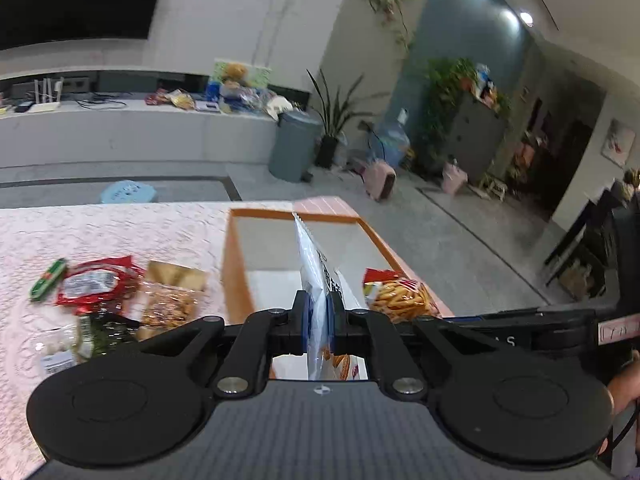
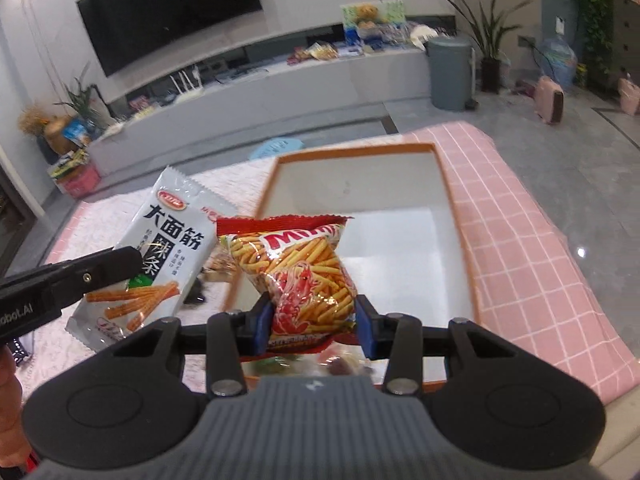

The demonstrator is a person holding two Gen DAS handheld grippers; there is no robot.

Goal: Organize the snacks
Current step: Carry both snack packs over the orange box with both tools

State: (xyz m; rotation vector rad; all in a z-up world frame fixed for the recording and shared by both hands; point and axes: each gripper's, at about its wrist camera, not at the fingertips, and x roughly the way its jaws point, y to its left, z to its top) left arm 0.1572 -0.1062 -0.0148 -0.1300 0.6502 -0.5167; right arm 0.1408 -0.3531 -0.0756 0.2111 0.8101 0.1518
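Note:
My left gripper (image 1: 319, 308) is shut on a white spicy-strip packet (image 1: 314, 264), seen edge-on over the orange-rimmed box (image 1: 236, 264). In the right wrist view this white packet (image 2: 160, 256) hangs at the left in the left gripper (image 2: 134, 262), beside the box's left wall. My right gripper (image 2: 314, 320) is shut on a red-and-yellow bag of shrimp sticks (image 2: 304, 268), held above the near part of the orange-rimmed box (image 2: 452, 200). That bag (image 1: 400, 296) also shows to the right of the white packet. The box's pale floor looks bare.
Several loose snacks lie left of the box on the lace cloth (image 1: 120, 232): a red packet (image 1: 96, 284), a clear bag of brown pieces (image 1: 172, 296), a green stick (image 1: 48, 280). Pink checked cloth (image 2: 520, 240) covers the table's right end. A grey bin (image 1: 294, 146) stands beyond.

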